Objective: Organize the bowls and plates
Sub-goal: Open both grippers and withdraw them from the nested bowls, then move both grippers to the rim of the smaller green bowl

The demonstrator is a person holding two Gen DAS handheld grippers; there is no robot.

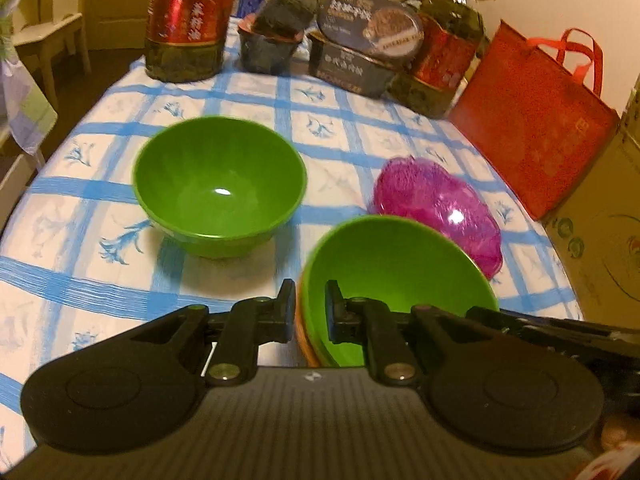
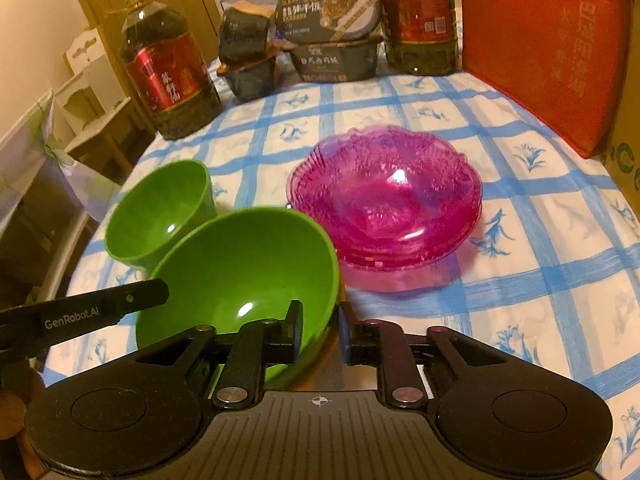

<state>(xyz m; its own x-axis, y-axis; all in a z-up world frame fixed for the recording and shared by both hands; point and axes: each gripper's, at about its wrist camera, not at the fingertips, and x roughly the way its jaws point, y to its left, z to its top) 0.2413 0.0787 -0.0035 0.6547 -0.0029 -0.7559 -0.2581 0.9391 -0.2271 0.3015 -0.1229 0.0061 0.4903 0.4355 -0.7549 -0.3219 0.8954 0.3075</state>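
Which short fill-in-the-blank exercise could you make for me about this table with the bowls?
The tablecloth has white and ____ checks.
Beside the pink bowls stand ____ green bowls.
The left gripper straddles the rim of the ____ green one.
Missing words: blue; two; nearer.

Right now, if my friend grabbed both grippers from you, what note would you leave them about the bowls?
Left gripper: jaws shut on the rim of the near green plastic bowl.
Right gripper: jaws open, straddling that bowl's other side, not pinching.
Under that bowl an orange edge shows; what it is, I cannot tell.
The second green plastic bowl stands alone on the blue-checked tablecloth.
Done: see-through pink plastic bowls stacked.
Left: probably nest the two green bowls.
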